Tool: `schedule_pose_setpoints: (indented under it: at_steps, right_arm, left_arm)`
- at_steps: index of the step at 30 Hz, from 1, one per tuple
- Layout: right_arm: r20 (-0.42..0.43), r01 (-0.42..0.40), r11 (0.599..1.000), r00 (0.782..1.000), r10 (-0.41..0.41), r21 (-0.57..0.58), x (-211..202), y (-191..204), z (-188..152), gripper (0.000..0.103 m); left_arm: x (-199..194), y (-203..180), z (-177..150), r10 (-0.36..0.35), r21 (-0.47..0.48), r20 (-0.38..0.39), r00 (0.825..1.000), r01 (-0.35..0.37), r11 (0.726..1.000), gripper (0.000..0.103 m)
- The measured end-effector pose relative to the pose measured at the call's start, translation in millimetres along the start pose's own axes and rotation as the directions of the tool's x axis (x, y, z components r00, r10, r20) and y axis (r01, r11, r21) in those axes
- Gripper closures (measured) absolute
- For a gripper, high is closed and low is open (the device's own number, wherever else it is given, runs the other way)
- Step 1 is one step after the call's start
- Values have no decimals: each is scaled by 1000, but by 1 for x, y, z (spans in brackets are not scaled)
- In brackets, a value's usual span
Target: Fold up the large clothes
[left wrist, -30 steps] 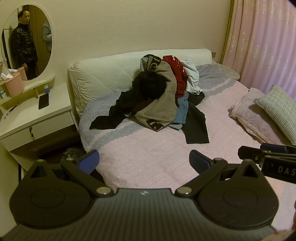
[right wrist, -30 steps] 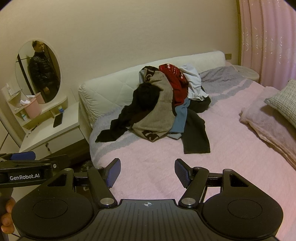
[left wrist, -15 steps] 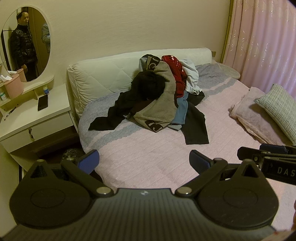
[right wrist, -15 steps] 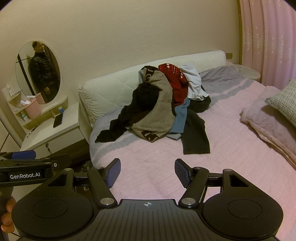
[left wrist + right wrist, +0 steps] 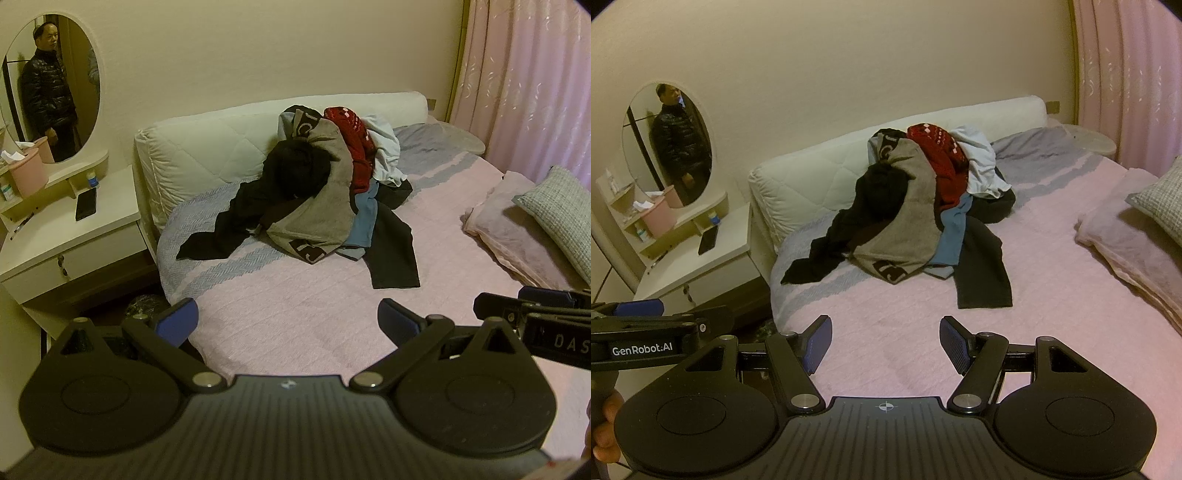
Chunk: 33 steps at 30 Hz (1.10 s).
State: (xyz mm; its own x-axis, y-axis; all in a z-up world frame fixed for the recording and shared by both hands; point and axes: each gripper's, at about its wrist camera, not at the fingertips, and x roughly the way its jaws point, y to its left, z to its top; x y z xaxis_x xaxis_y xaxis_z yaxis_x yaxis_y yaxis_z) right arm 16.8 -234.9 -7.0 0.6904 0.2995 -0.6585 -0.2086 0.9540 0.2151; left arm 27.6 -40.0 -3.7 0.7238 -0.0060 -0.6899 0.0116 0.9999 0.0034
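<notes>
A heap of clothes [image 5: 321, 192] [image 5: 916, 206] lies on the pink bed [image 5: 295, 314] [image 5: 1052, 314] against the white headboard: black, grey-brown, red, blue and white garments tangled together. A black sleeve [image 5: 391, 254] trails toward me. My left gripper [image 5: 287, 320] hovers open over the near part of the bed, well short of the heap, nothing between its fingers. My right gripper [image 5: 885, 342] is open too, empty, equally far from the clothes. Each gripper's side shows at the edge of the other's view.
A white dressing table [image 5: 70, 236] with an oval mirror [image 5: 51, 85], a pink bin [image 5: 27, 173] and a phone [image 5: 85, 204] stands left of the bed. A folded pink blanket [image 5: 517, 236] and a grey pillow [image 5: 561, 214] lie right. Pink curtains [image 5: 524, 81] hang beyond. A person shows in the mirror.
Both views have shifted only slightly; the heap sits a touch higher in frame. The grippers stay open and the clothes have not moved.
</notes>
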Motion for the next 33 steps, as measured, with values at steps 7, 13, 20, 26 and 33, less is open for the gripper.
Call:
schedule_pose_setpoints:
  at_steps: [7, 13, 20, 26, 33]
  right_arm:
    - [-5, 0, 1000, 1000, 0, 14, 8, -12, 6, 41]
    - [-5, 5, 1000, 1000, -5, 20, 21, -17, 14, 41]
    - [-19, -2, 997, 1000, 4, 79, 51, -32, 26, 41]
    - [-20, 33, 989, 999, -30, 145, 101, -52, 49, 41]
    - [-10, 84, 953, 996, -85, 291, 185, -84, 97, 41]
  left_arm:
    - [10, -7, 7, 1, 9, -8, 1000, -1, 1000, 1]
    - [26, -6, 17, -1, 13, -22, 1000, 1, 1000, 1]
    - [65, -1, 40, -26, 34, -43, 999, 27, 999, 1]
    - [131, 4, 82, -70, 86, -72, 995, 76, 993, 1]
    - [243, 12, 153, -139, 146, -115, 984, 155, 977, 6]
